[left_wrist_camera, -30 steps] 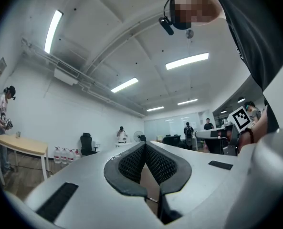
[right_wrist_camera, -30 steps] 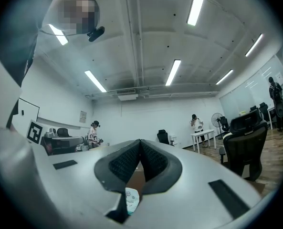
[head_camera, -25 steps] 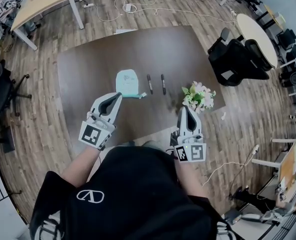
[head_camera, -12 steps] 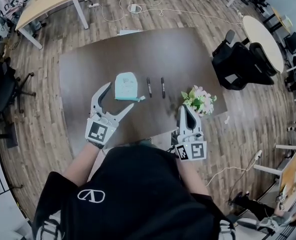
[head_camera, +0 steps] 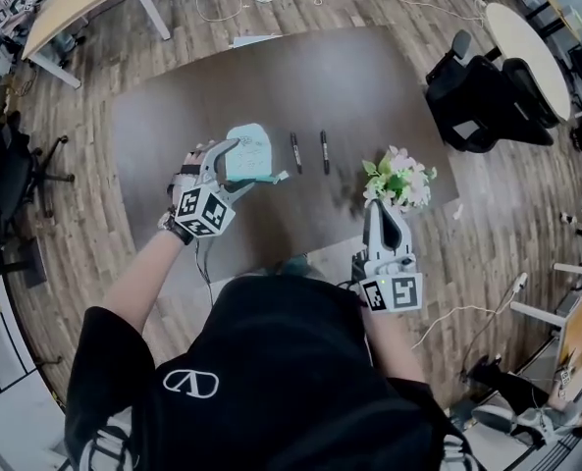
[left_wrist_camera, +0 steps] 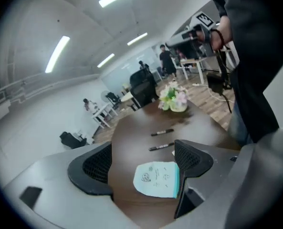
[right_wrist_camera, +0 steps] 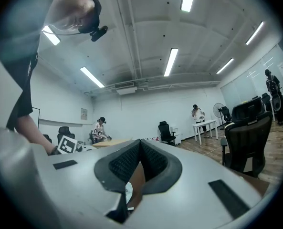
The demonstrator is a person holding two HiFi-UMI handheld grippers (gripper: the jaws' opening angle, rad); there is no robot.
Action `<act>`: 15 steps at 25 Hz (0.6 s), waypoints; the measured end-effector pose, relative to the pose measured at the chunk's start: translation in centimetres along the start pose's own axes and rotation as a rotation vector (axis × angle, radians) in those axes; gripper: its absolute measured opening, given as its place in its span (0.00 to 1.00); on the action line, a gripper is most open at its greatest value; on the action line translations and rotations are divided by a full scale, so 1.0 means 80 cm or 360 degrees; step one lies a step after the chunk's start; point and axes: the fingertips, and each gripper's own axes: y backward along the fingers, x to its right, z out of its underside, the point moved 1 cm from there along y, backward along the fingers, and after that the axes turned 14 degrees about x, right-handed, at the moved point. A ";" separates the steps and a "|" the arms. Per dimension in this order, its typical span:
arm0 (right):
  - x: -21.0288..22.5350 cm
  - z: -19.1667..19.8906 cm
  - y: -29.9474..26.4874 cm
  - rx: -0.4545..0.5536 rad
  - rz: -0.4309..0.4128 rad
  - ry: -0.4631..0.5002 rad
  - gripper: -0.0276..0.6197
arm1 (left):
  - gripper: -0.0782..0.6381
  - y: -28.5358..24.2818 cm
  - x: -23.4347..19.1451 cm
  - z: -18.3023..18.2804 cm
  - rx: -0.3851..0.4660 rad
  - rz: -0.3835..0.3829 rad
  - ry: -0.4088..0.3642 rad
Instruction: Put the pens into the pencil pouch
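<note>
Now the left gripper point(head_camera: 256, 162) hung at centre-left of the head view. Its jaws, just opened, stood wide apart, w/ the pale blue pencil pouch point(left_wrist_camera: 156, 179) flat on the table point(head_camera: 369, 86) betw. them, pads not pressing it. Just right of the pouch lay the first pen point(head_camera: 296, 152) and the second pen point(head_camera: 324, 151), parallel, a bare strip betw. them. Above them the dark tabletop was free up to its far edge. The flowers point(head_camera: 398, 180) stood near the right front corner. Below them in the frame, at the table's near edge, the right gripper point(right_wrist_camera: 140, 149) had its jaws together on nothing.
</note>
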 end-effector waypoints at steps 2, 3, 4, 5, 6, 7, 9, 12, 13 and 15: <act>0.002 0.006 0.005 -0.0034 0.0017 0.0006 0.04 | 0.66 -0.023 0.026 0.044 -0.0106 0.0172 0.0002; 0.003 0.009 0.005 -0.0049 0.0027 0.0007 0.04 | 0.66 -0.034 0.038 0.067 -0.0162 0.0251 0.0007; 0.005 0.013 0.005 -0.0061 0.0038 0.0006 0.04 | 0.66 -0.045 0.050 0.090 -0.0219 0.0322 0.0015; 0.007 0.017 0.005 -0.0072 0.0048 0.0004 0.04 | 0.66 -0.054 0.061 0.112 -0.0273 0.0388 0.0026; 0.008 0.021 0.006 -0.0083 0.0055 0.0002 0.04 | 0.66 -0.062 0.072 0.133 -0.0327 0.0450 0.0039; 0.009 0.024 0.007 -0.0094 0.0062 0.0001 0.04 | 0.66 -0.069 0.083 0.153 -0.0380 0.0508 0.0052; 0.012 0.030 0.008 -0.0120 0.0077 0.0000 0.04 | 0.66 -0.081 0.100 0.188 -0.0479 0.0607 0.0077; 0.014 0.040 0.012 -0.0159 0.0103 -0.0004 0.04 | 0.62 -0.094 0.117 0.224 -0.0578 0.0711 0.0088; 0.015 0.043 0.013 -0.0170 0.0110 -0.0005 0.04 | 0.62 -0.098 0.122 0.232 -0.0599 0.0739 0.0087; 0.016 0.050 0.015 -0.0190 0.0121 -0.0006 0.04 | 0.61 -0.107 0.129 0.244 -0.0624 0.0785 0.0077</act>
